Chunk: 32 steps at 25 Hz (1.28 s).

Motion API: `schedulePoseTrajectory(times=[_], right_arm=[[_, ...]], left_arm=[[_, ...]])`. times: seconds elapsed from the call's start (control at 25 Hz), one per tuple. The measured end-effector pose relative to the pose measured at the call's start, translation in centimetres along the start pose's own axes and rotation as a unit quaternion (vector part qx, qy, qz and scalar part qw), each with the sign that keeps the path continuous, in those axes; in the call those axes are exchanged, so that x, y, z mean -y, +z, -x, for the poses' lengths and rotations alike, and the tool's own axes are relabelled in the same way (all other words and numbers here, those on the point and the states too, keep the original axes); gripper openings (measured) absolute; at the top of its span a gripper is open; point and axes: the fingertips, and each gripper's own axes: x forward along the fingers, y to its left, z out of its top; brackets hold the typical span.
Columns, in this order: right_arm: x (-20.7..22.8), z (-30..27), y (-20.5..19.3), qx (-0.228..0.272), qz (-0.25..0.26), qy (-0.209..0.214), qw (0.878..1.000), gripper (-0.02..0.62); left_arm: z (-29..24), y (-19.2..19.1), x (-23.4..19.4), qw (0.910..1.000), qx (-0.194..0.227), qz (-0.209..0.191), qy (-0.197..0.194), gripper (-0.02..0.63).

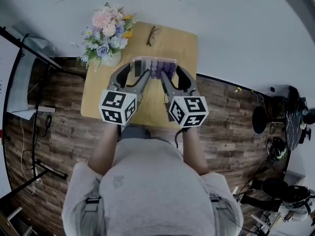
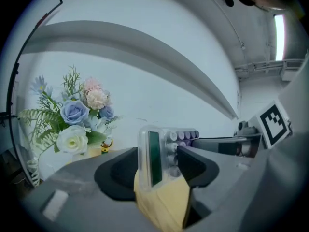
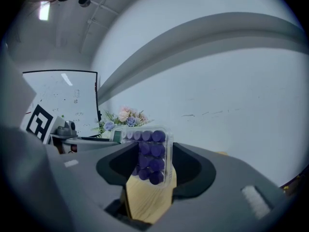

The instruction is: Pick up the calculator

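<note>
The calculator point(image 1: 153, 65), clear-cased with purple keys and a green display, is held between both grippers above the wooden table point(image 1: 184, 48). My left gripper point(image 1: 140, 70) is shut on its display end; in the left gripper view the calculator point(image 2: 161, 153) stands on edge between the dark jaws of that gripper point(image 2: 159, 170). My right gripper point(image 1: 169, 70) is shut on the key end. Seen from the right gripper view, the purple keys point(image 3: 150, 154) face the camera, clamped in the right gripper point(image 3: 149, 170). The table shows below the calculator in both gripper views.
A vase of pastel flowers point(image 1: 106, 33) stands at the table's far left corner, also visible as flowers point(image 2: 77, 120) close to the left gripper. Eyeglasses point(image 1: 152, 35) lie near the far edge. A whiteboard point(image 3: 60, 98) stands to the left, and stands and cables point(image 1: 280, 146) sit on the floor.
</note>
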Motion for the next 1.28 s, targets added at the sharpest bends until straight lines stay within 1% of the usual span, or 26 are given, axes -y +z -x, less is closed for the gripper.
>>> schedulePoseTrajectory(times=[0.52,1.28], right_arm=[[-1.3,3.4,3.9,0.061,0.031,-0.009,0.998,0.222],[-1.8,7.7,7.6,0.126,0.068,-0.015,0.990,0.219]], left_arm=[[2.3,4.0,2.6,0.9975,0.054,-0.045,-0.011,0.258],[4.4,7.6,6.6,0.9889,0.111,-0.098,-0.019,0.259]])
